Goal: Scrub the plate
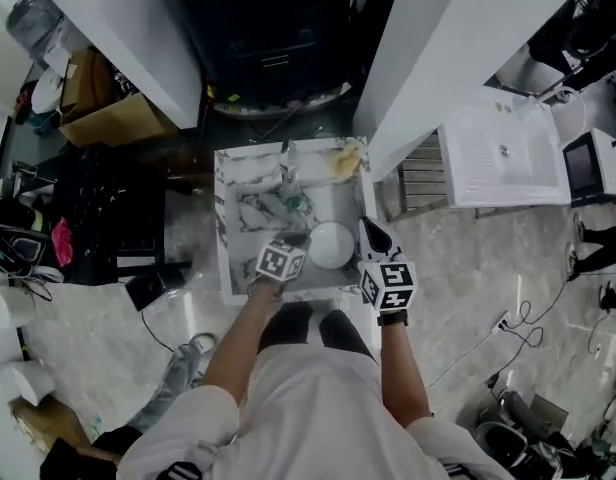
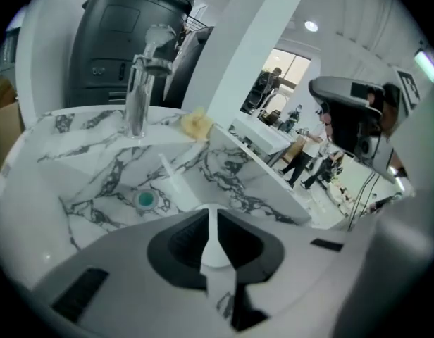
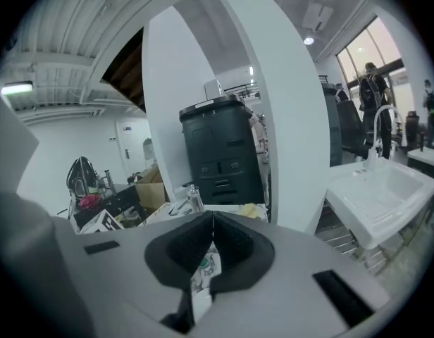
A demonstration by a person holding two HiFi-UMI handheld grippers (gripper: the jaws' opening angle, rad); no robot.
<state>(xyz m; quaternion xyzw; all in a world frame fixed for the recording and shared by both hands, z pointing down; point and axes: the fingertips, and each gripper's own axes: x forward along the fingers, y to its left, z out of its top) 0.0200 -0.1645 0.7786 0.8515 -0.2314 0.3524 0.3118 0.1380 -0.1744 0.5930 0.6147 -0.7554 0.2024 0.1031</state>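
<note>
Because the left claw [image 1: 294,238] and right claw [image 1: 372,232] both hang closed and empty beside the plate [image 1: 331,245], either could knock it before fetching the yellow sponge [image 1: 346,160] beyond the plate.

The marbled sink [image 1: 224,230] holds a white plate [image 1: 331,245]; yellow sponge [image 1: 345,161] on its back rim.

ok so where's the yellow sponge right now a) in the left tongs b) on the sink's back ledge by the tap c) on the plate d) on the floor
b: the yellow sponge lies on the back ledge of the marble sink, right of the tap, apart from the plate.
</note>
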